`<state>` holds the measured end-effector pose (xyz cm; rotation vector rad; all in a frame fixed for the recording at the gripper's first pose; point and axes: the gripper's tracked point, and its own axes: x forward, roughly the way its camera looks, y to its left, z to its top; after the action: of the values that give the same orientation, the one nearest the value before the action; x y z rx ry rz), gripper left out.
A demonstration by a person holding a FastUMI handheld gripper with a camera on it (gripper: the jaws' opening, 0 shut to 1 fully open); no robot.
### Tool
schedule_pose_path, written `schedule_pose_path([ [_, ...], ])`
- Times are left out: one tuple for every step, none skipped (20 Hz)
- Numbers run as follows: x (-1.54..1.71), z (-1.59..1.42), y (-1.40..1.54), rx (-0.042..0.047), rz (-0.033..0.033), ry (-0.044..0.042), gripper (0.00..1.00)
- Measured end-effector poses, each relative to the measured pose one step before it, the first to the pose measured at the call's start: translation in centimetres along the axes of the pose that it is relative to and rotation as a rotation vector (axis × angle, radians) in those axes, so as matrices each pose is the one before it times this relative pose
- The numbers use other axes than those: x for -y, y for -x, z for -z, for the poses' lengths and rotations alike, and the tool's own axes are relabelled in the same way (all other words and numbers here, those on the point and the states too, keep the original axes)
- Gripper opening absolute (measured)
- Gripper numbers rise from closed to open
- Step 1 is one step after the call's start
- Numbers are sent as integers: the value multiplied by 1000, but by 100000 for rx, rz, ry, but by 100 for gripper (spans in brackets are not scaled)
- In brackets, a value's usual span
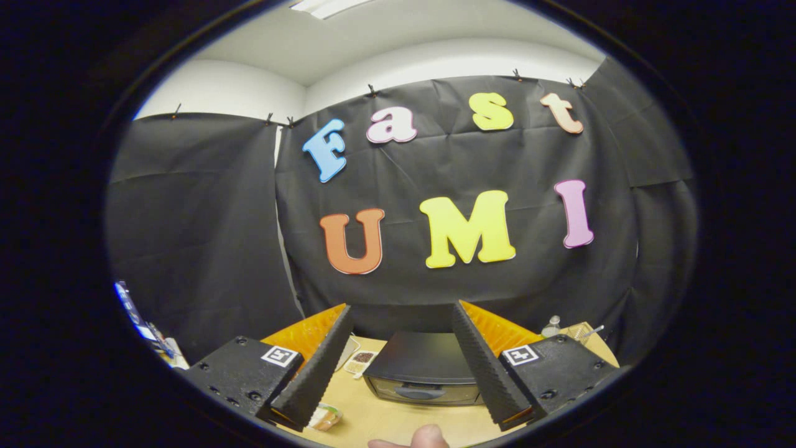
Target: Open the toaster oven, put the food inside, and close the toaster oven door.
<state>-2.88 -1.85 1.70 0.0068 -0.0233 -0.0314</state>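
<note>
I am holding my gripper [398, 373] wide open above the shut toaster oven [423, 373], thinking its stiff door will need a pull at the handle [418, 392].

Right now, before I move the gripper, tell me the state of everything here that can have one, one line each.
toaster oven: door shut, upright on the table, seen between the fingers and beyond them.
gripper: open, fingers spread wide, holding nothing, raised above the table.
food: lying on the table by the tip of the left finger, not yet picked up.
small tray: on the table left of the oven, with something dark in it.
</note>
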Motion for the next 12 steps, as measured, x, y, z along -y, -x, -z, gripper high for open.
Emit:
schedule_pose_path([
  [172,-53,141,101,434,26,100],
  [300,-51,101,304,611,367,100],
  [472,81,149,211,1022,354,100],
  [490,199,71,-331,1085,176,100],
  [352,291,61,-433,1020,-266,100],
  [407,211,30,-339,848,-246,100],
  [543,332,50,-587,956,243,100],
  [771,462,7,-759,1699,158,100],
  [879,651,24,-1200,2247,-459,100],
  [771,741,139,-2036,1688,-1255,100],
  [339,857,155,-1734,667,-950,100],
  [519,659,61,-675,1097,-47,100],
])
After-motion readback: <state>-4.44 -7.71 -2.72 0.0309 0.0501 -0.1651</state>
